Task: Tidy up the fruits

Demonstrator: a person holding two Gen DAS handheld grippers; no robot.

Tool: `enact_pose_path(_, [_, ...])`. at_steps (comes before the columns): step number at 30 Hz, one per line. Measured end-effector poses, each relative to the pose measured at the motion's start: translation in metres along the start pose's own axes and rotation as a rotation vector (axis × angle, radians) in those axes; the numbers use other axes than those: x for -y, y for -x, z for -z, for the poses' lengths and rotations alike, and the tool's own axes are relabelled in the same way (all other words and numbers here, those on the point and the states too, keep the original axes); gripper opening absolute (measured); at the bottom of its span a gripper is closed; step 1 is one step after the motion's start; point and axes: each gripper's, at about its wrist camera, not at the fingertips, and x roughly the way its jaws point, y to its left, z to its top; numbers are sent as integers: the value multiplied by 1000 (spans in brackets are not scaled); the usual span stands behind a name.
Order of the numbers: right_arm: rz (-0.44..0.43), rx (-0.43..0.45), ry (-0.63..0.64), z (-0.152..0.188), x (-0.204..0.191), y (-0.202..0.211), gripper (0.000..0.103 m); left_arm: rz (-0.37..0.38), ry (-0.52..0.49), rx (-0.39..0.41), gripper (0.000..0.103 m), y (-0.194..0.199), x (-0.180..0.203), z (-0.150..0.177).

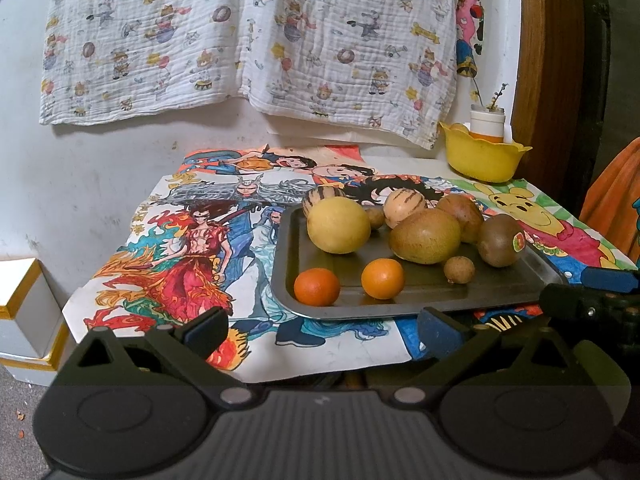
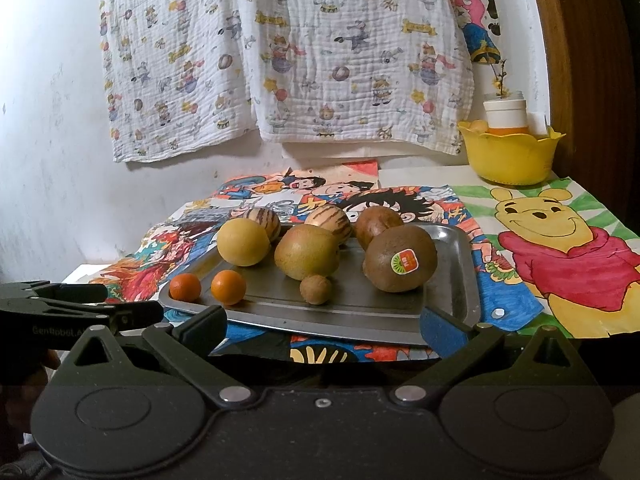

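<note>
Kiwi [image 2: 400, 258] sticker plain only in right view; both grippers [image 1: 320, 330] [image 2: 322, 330] wide open, jaws empty, before tray [image 1: 400, 308].

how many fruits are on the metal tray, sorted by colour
Counting only what is on the grey metal tray:
Small round orange fruits: 2
Round yellow fruit: 1
Striped cream melon-like fruits: 2
Brown or green-brown fruits, including the stickered kiwi: 5
Total: 10
</note>
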Motion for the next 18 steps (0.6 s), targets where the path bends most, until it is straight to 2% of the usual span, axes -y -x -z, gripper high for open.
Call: enact_pose_path(18, [0,2,-1,0,0,1,102,2,0,-4,103,0,1,0])
